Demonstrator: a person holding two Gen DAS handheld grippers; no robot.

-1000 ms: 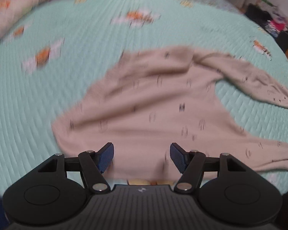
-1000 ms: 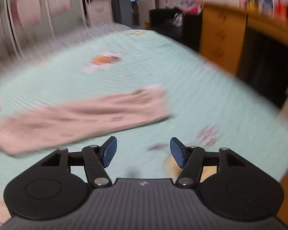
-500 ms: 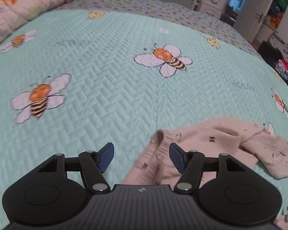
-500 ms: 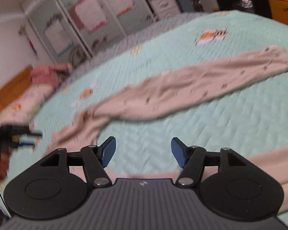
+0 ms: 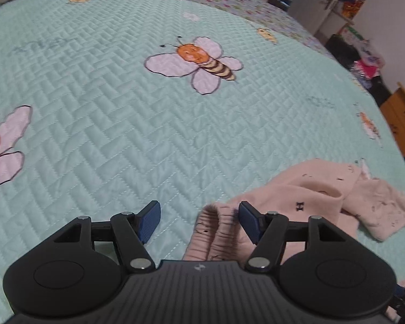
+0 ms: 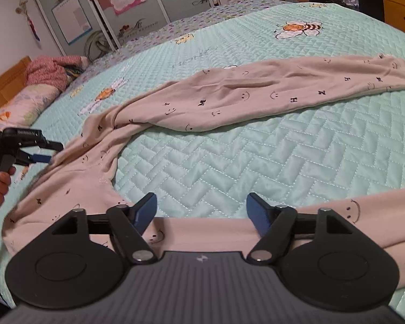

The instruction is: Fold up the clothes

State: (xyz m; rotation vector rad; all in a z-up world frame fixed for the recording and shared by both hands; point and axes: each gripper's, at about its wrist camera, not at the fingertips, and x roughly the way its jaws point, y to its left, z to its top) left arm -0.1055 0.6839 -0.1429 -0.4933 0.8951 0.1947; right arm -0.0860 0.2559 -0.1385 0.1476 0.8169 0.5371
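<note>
Pale pink printed trousers [image 6: 229, 91] lie spread on the mint quilt, one leg stretching to the far right, the other leg [image 6: 337, 216] passing under my right gripper. My right gripper [image 6: 201, 210] is open just above that near leg. My left gripper [image 5: 199, 220] is open at the ribbed waistband [image 5: 216, 229], which lies between its fingers, nearer the right pad [image 5: 249, 220]. The left gripper also shows at the left edge of the right wrist view [image 6: 27, 148], beside the waist end.
The mint bee-print quilt [image 5: 121, 124] covers the bed. A pillow [image 6: 27, 102] and a red garment [image 6: 48, 73] lie at the head end. Cabinets [image 6: 121, 8] stand beyond the bed, a wooden dresser [image 6: 399, 5] at the right.
Both grippers have swung and settled over the trousers. The left one has come down to the waistband; the right one now looks along the legs. Both stay open.
</note>
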